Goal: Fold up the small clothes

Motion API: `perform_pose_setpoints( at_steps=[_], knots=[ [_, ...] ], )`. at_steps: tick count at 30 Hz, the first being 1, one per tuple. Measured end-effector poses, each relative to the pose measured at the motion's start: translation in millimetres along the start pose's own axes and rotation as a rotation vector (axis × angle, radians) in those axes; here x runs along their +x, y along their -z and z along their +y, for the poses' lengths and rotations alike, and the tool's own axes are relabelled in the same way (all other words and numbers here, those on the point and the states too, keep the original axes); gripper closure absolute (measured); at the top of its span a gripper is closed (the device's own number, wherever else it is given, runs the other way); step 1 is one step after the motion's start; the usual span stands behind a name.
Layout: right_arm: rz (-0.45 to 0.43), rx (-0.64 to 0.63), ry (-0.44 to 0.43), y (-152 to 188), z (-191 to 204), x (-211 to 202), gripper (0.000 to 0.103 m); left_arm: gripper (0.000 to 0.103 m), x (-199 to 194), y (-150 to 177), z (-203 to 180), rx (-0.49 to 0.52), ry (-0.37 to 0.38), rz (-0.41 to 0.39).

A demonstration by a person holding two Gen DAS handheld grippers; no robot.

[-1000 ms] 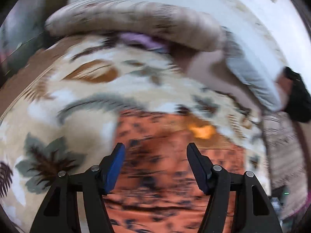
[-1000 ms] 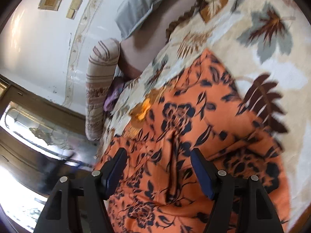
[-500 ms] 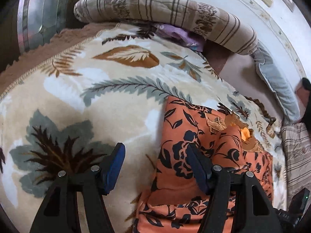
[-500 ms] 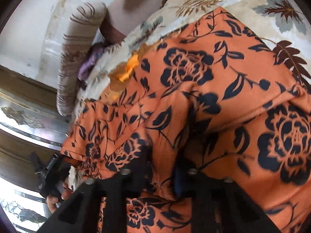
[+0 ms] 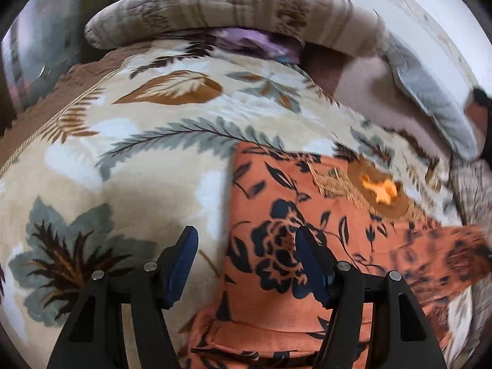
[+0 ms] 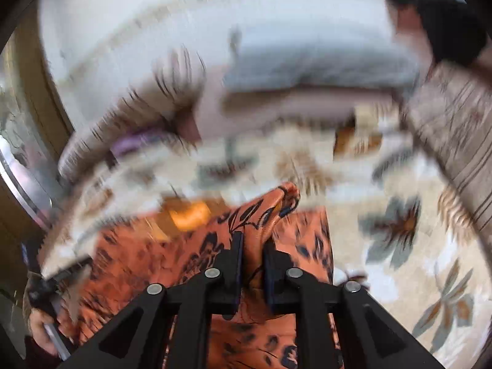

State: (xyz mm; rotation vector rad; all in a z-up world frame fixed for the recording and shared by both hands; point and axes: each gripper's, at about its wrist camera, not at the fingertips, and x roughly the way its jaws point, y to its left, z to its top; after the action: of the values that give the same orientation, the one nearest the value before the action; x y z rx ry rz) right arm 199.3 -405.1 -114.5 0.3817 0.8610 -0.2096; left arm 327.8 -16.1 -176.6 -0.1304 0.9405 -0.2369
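A cream bed blanket printed with grey and brown leaves fills both views, bordered at the far side by a long striped beige bolster and a grey pillow. On the blanket lies the orange garment with a black flower print, partly folded. The right gripper has just closed its jaws and is clamped on a raised pinch of this garment's cloth. The left gripper hangs with jaws apart over the garment's left edge, holding nothing.
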Motion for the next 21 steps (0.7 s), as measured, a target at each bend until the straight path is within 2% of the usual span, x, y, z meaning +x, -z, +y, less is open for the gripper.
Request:
perform_pose_setpoints(
  at_steps=[3, 4, 6, 8, 11, 12, 16, 18, 21],
  knots=[
    [0.227, 0.168, 0.047, 22.1, -44.4, 55.3, 0.086, 0.037, 1.0, 2.8, -7.3, 0.048, -0.025, 0.004],
    [0.243, 0.221, 0.040, 31.5, -56.3, 62.0, 0.085, 0.037, 1.0, 3.4, -8.1, 0.054, -0.024, 0.010],
    [0.194, 0.332, -0.032, 44.6, -76.3, 57.0, 0.084, 0.036, 0.3, 3.6, -8.1, 0.055, -0.009, 0.018],
    [0.162, 0.352, -0.026, 48.0, -80.8, 46.6, 0.083, 0.036, -0.7, 3.2, -8.2, 0.054, -0.005, 0.016],
    [0.067, 0.268, 0.084, 47.6, -75.1, 22.8, 0.078, 0.037, -1.7, 2.5, -9.7, 0.055, -0.006, 0.014],
    [0.042, 0.247, 0.087, 45.4, -70.1, 16.2, 0.078, 0.037, -1.6, 3.0, -11.2, 0.062, -0.009, 0.014],
    [-0.045, 0.142, 0.006, 35.1, -39.7, 7.2, 0.078, 0.036, 0.0, 7.3, -20.7, 0.117, -0.043, 0.013],
    [-0.025, 0.112, 0.005, 36.0, -29.4, 19.1, 0.078, 0.036, 4.8, 9.7, -22.3, 0.138, -0.059, 0.032],
    [0.088, 0.123, 0.032, 43.5, -31.3, 54.5, 0.078, 0.030, 18.6, 13.2, -17.9, 0.141, -0.101, 0.093]
  ],
)
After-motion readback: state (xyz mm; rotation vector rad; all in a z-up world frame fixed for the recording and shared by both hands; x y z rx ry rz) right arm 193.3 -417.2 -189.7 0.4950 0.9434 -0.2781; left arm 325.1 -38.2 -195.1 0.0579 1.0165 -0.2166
